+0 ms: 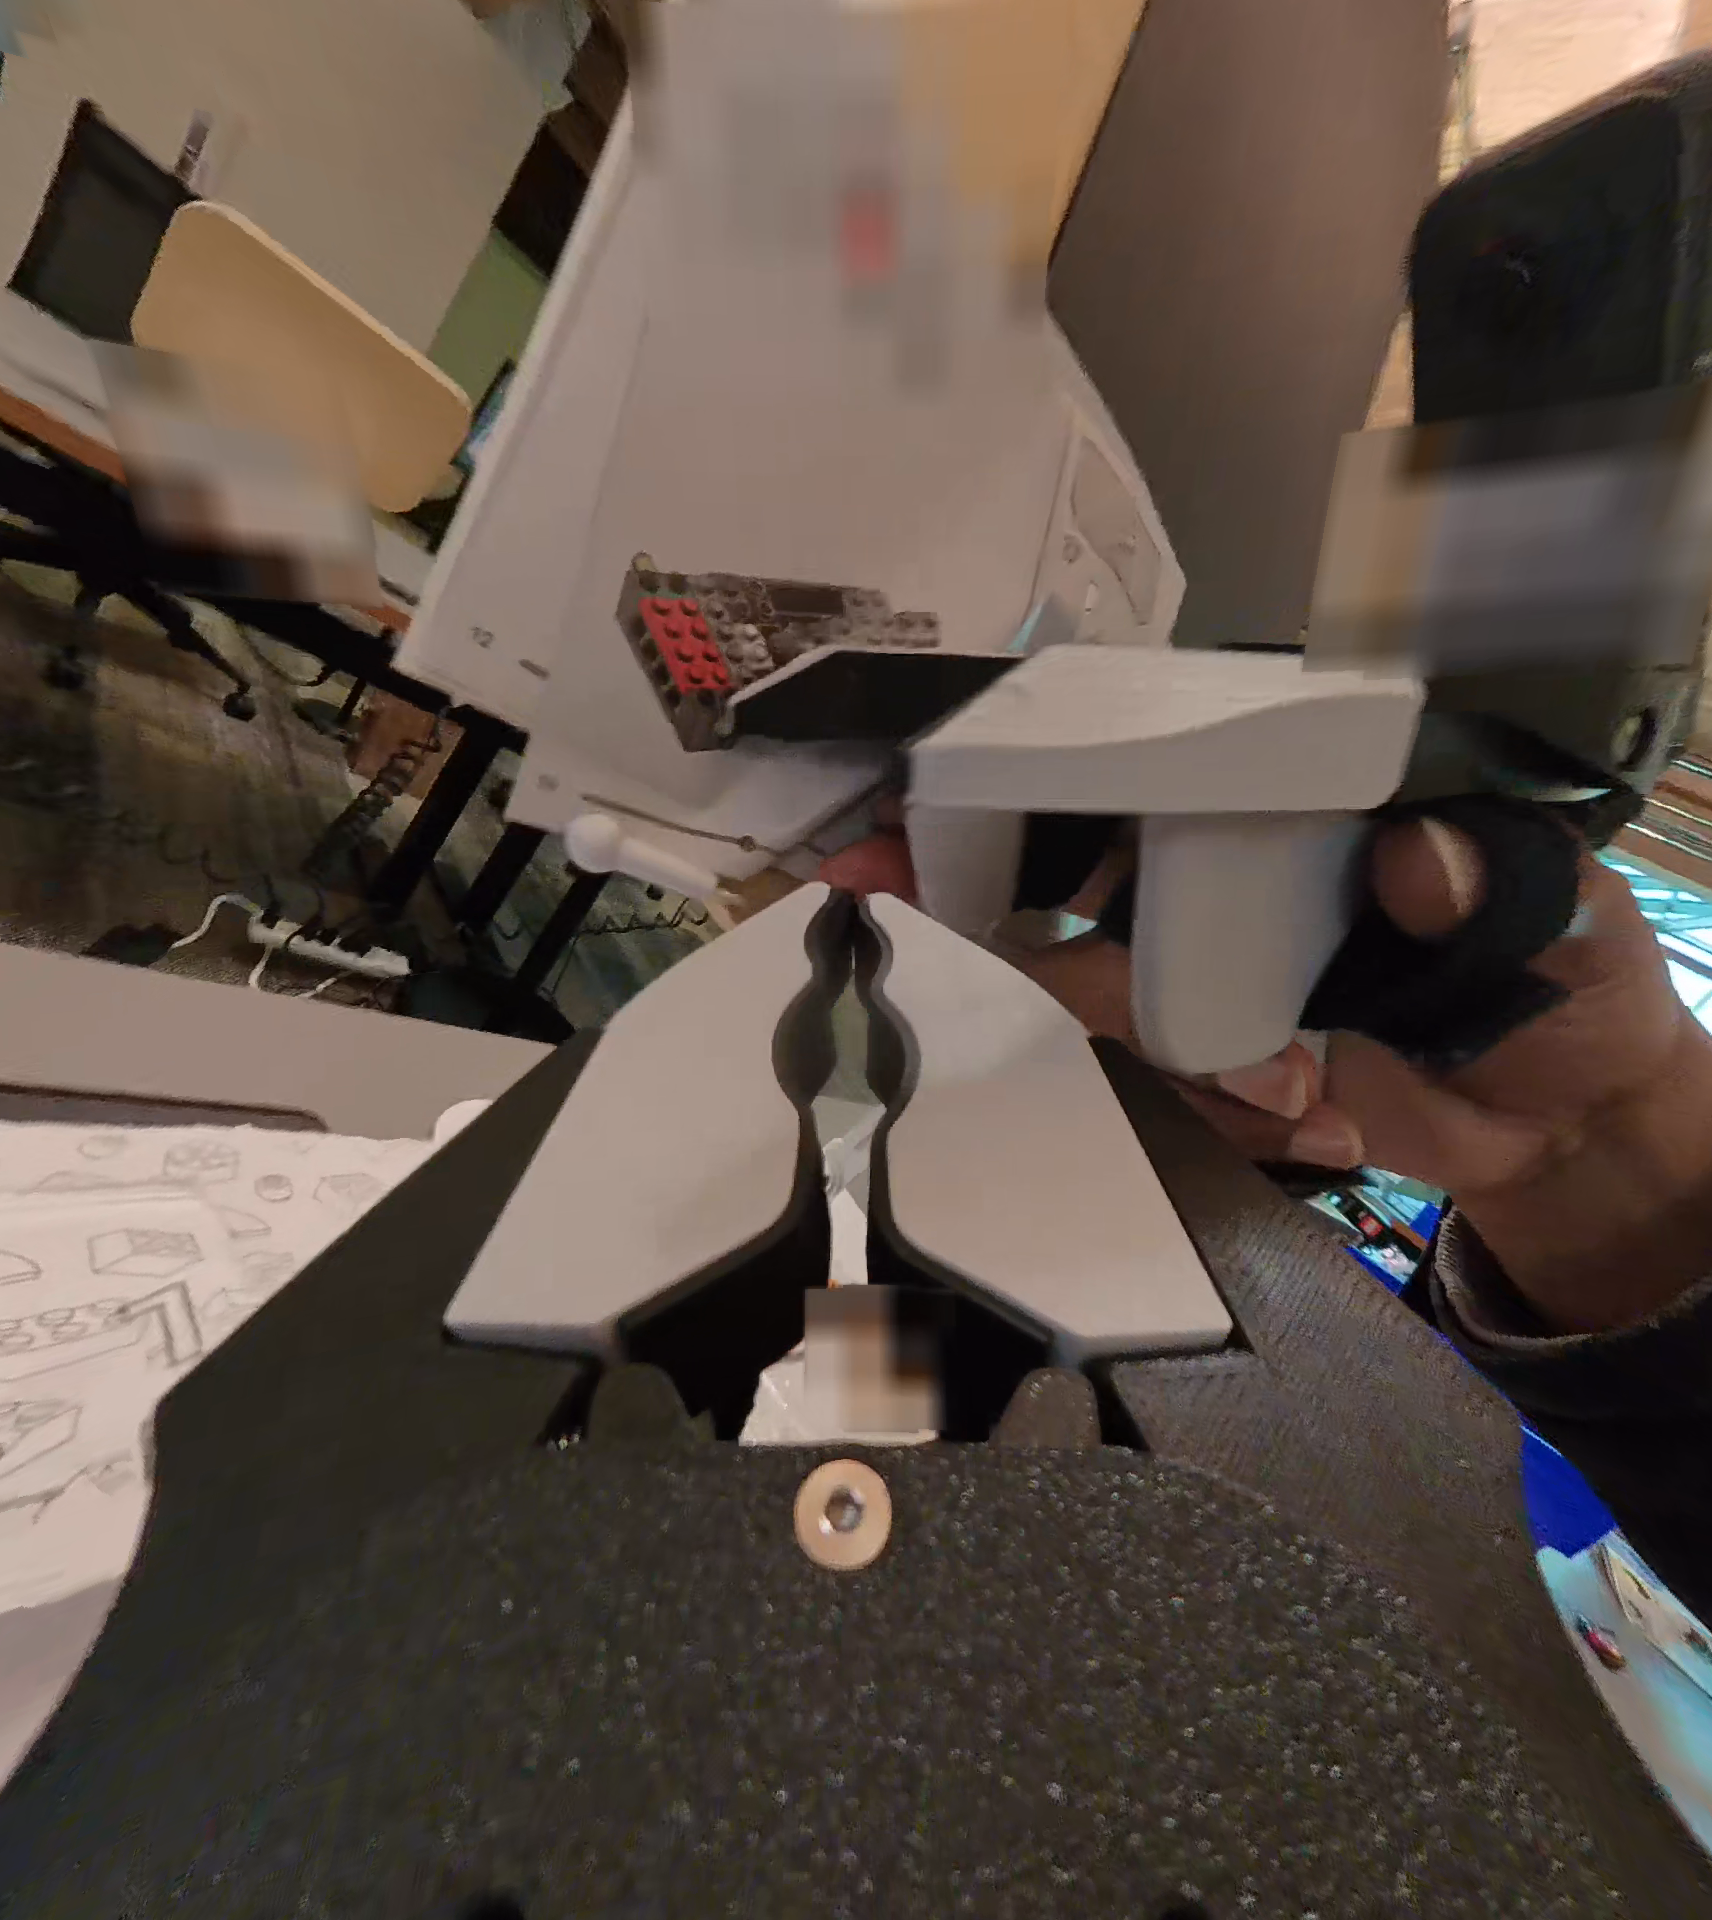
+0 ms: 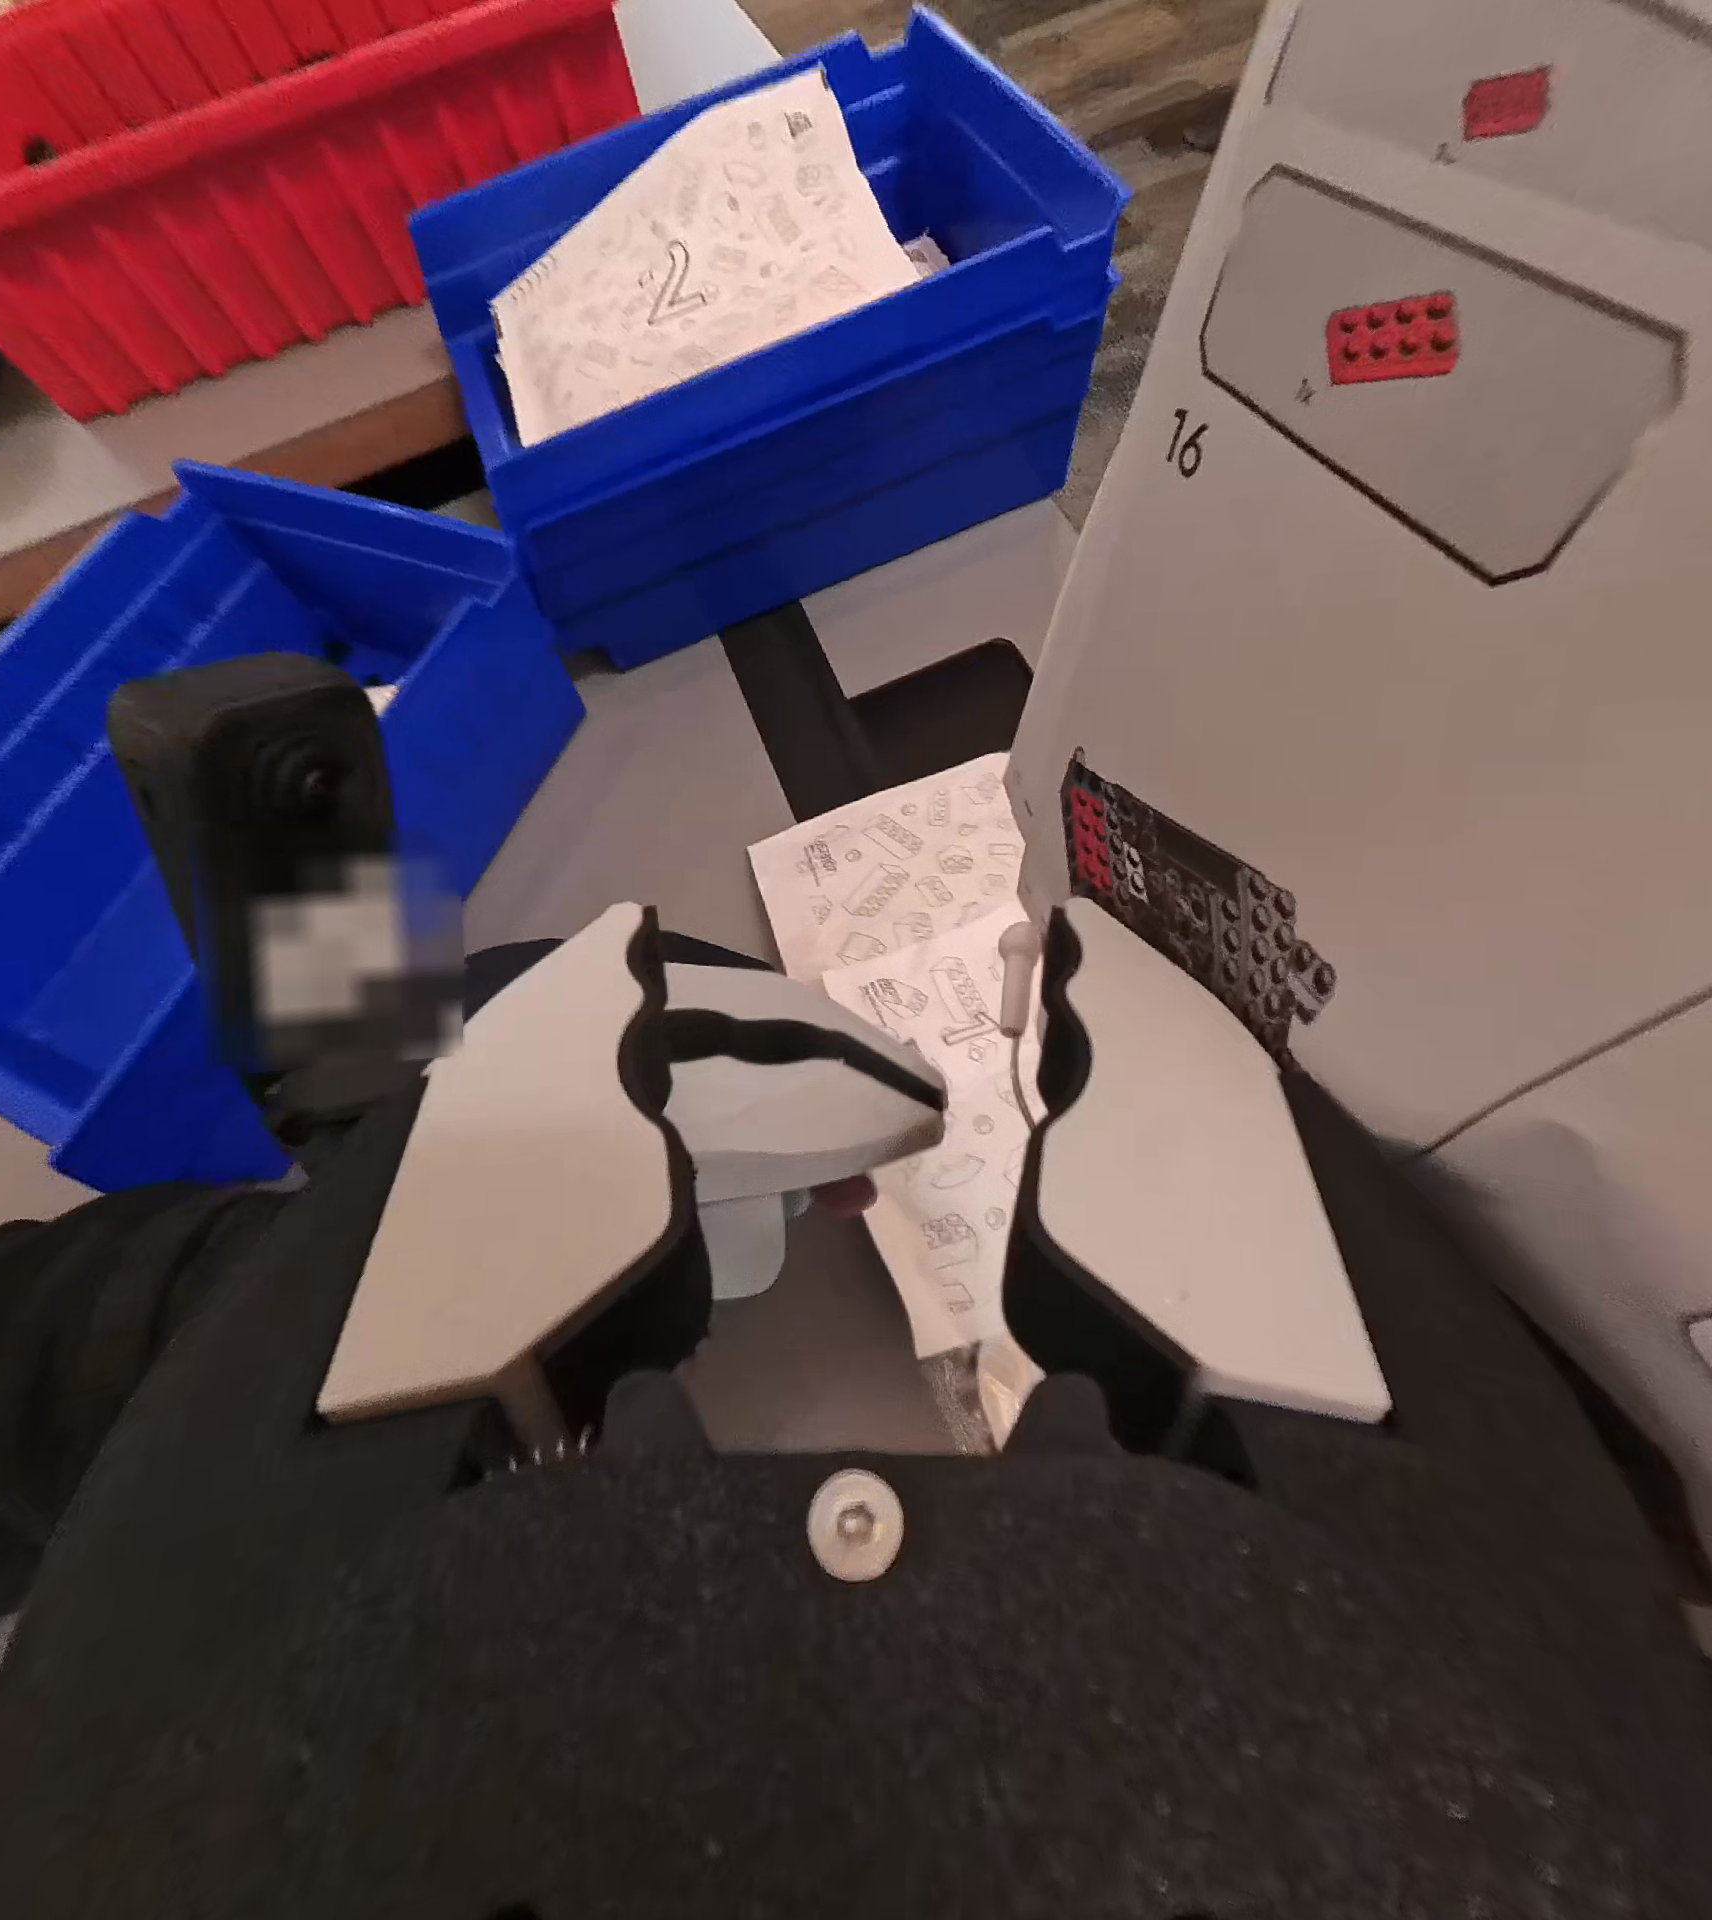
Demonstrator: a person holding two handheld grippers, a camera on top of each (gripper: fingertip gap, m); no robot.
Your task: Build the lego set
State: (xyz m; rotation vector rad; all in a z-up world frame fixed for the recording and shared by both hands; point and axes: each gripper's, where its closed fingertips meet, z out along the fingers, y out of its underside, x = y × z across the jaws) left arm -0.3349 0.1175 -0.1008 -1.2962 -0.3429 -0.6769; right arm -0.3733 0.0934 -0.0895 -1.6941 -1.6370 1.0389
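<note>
Paper only so far: no loose bricks or built model visible in either view. The instruction booklet (image 2: pixel 1403 727) stands propped up at the right, open on a step that shows a red brick going onto a dark build. Printed paper bags (image 2: pixel 925 997) lie flat on the desk (image 2: pixel 623 790) just beside the booklet's foot, with a small white piece on a thin wire resting on them.

Left tool (image 1: pixel 847 914): tips together, nothing visibly clamped, pointing up toward the booklet. Right tool (image 2: pixel 847 935): fingers apart, empty, over the paper bags. In the right wrist view the left tool's tips sit between the right tool's fingers, so the two cross close together.

Further back: blue bin (image 2: pixel 790 447) with another numbered paper bag (image 2: pixel 706 270) standing in it, a second blue bin (image 2: pixel 104 831) to the left, contents too dark to tell, and a red bin (image 2: pixel 208 187) behind.

Judgement: build looks barely started here, or the model is out of frame. Booklet page is mid-sequence, but no assembly is visible to confirm it. Left to do: get the bricks out, place them.
</note>
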